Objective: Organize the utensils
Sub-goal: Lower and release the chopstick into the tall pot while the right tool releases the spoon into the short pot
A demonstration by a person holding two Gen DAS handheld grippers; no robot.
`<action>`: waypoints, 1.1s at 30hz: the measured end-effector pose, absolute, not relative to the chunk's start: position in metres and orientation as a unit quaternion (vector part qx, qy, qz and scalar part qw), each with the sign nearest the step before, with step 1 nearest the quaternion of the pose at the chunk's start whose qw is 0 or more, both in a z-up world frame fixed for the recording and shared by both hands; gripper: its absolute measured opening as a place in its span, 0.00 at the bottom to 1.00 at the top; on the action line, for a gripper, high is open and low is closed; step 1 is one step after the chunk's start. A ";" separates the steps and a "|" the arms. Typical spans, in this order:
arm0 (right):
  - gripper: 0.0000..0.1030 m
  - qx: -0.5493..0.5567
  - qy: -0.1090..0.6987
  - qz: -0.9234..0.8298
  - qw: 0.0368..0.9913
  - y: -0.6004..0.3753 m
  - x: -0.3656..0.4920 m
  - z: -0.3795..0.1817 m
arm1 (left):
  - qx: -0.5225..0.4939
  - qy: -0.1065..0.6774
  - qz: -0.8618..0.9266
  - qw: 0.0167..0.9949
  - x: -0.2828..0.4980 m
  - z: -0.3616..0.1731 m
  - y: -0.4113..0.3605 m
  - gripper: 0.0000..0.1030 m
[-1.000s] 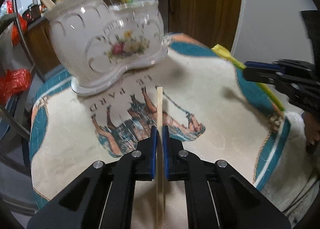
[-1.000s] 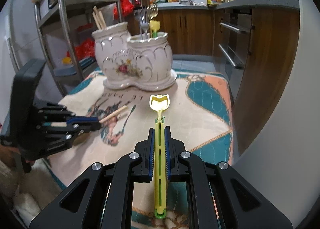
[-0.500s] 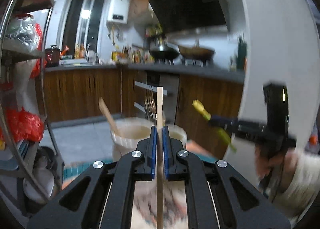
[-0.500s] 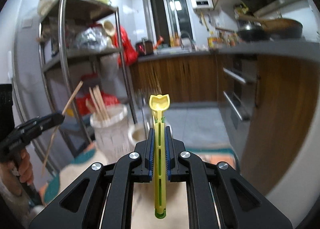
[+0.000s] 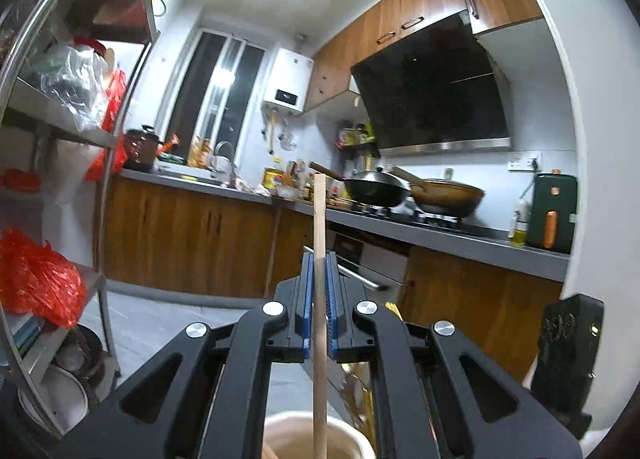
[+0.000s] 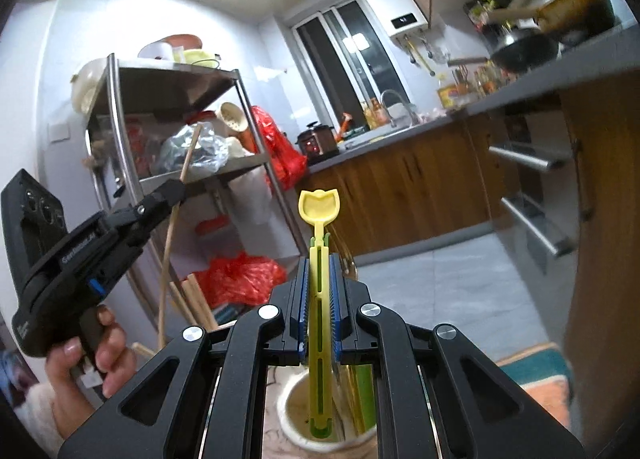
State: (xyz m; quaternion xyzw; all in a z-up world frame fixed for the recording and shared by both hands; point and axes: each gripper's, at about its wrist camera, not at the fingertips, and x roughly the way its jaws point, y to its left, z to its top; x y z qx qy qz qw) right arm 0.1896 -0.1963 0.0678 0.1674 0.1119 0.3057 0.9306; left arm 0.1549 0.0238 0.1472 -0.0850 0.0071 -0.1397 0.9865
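My left gripper (image 5: 319, 299) clamps a wooden chopstick (image 5: 319, 339) upright over the holder (image 5: 312, 437), while my right gripper (image 6: 320, 299) pinches the yellow fork (image 6: 320, 299) above its cup (image 6: 296, 411).

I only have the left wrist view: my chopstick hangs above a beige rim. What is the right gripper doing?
Observer: The right gripper is shut on a yellow utensil, whose lower end sits inside a holder compartment.
Operator: Is anything else in that compartment?
Observer: Yes, a green utensil stands beside the yellow one.
Operator: How does my chopstick look from there?
Observer: The left gripper holds the chopstick nearly upright, leaning slightly. Its lower end is hidden behind the right gripper.
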 end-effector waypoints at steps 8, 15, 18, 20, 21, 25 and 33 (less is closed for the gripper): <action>0.10 0.129 0.102 0.291 0.942 -0.180 0.187 0.054 | -0.074 0.006 -0.128 0.989 0.164 0.126 0.027 0.06; 0.10 0.095 0.107 0.282 0.949 -0.169 0.187 0.042 | -0.081 0.016 -0.131 0.988 0.144 0.109 0.034 0.06; 0.10 0.076 0.107 0.277 0.952 -0.166 0.182 0.040 | -0.082 0.023 -0.131 0.988 0.132 0.100 0.039 0.06; 0.10 0.067 0.113 0.270 0.954 -0.166 0.177 0.038 | -0.080 0.028 -0.135 0.987 0.126 0.097 0.041 0.06; 0.10 0.065 0.118 0.268 0.954 -0.167 0.175 0.038 | -0.079 0.031 -0.140 0.987 0.124 0.096 0.042 0.06; 0.10 0.051 0.140 0.255 0.955 -0.171 0.165 0.039 | -0.066 0.044 -0.149 0.986 0.116 0.090 0.038 0.06; 0.10 0.053 0.165 0.251 0.952 -0.180 0.159 0.032 | -0.065 0.076 -0.145 0.984 0.113 0.076 0.041 0.06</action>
